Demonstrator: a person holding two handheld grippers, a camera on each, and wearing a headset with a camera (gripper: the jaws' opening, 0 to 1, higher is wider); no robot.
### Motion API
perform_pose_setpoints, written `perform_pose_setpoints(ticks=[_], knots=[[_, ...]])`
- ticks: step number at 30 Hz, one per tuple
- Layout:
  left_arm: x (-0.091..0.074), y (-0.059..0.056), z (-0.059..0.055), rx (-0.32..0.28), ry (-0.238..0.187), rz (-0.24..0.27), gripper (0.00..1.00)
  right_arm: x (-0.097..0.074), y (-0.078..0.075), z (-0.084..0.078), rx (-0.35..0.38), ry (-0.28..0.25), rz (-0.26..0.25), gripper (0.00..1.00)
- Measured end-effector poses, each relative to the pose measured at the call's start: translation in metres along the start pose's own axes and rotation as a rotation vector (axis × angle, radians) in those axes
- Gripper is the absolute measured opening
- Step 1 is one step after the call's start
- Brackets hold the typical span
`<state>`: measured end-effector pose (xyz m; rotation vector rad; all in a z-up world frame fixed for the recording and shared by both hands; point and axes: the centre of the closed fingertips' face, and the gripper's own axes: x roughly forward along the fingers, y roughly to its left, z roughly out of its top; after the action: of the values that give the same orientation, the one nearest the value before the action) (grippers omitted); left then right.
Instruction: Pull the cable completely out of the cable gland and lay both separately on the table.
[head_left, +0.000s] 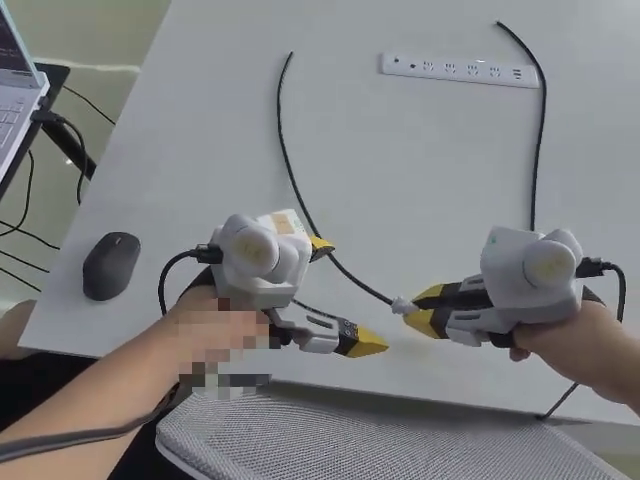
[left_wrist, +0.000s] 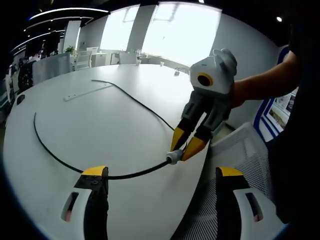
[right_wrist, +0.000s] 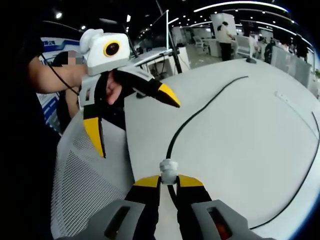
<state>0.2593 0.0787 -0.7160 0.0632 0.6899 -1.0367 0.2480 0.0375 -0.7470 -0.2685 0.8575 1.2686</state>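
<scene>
Right tongs (head_left: 412, 308) pinch the cable gland (right_wrist: 168, 168); open left tongs (head_left: 342, 293) must next clamp the cable (head_left: 281, 130) and pull.

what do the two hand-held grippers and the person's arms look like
They match. The left hand-held gripper and the right hand-held gripper each have a rounded white housing, black jaws with yellow tips, and pale grey slotted panels along the jaws. A thin black lead runs from the back of each. The forearms are bare, and the person wears a dark top.
</scene>
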Motion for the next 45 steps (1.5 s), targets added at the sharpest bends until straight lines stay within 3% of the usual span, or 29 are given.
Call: perform_pose_setpoints(ticks=[10, 15, 20, 28, 31, 40, 45], knots=[[0.014, -0.015, -0.013, 0.096, 0.05, -0.061, 0.82, 0.001, 0.014, 0.002, -0.019, -0.005, 0.016, 0.06], [0.016, -0.019, -0.014, 0.105, 0.053, -0.079, 0.79, 0.003, 0.022, 0.004, -0.037, -0.01, 0.024, 0.06], [0.019, -0.023, -0.014, 0.123, 0.021, -0.112, 0.67, 0.003, 0.029, 0.002, -0.064, 0.0, 0.033, 0.06], [0.027, -0.029, -0.024, 0.142, 0.054, -0.166, 0.5, 0.001, 0.031, -0.003, -0.108, 0.02, 0.045, 0.06], [0.028, -0.032, -0.023, 0.151, 0.042, -0.188, 0.45, 0.003, 0.031, -0.006, -0.16, 0.033, 0.052, 0.06], [0.037, -0.038, -0.026, 0.187, 0.055, -0.247, 0.3, 0.003, 0.03, -0.009, -0.22, 0.045, 0.072, 0.06], [0.04, -0.04, -0.025, 0.194, 0.06, -0.262, 0.27, 0.002, 0.031, -0.012, -0.255, 0.056, 0.089, 0.06]])
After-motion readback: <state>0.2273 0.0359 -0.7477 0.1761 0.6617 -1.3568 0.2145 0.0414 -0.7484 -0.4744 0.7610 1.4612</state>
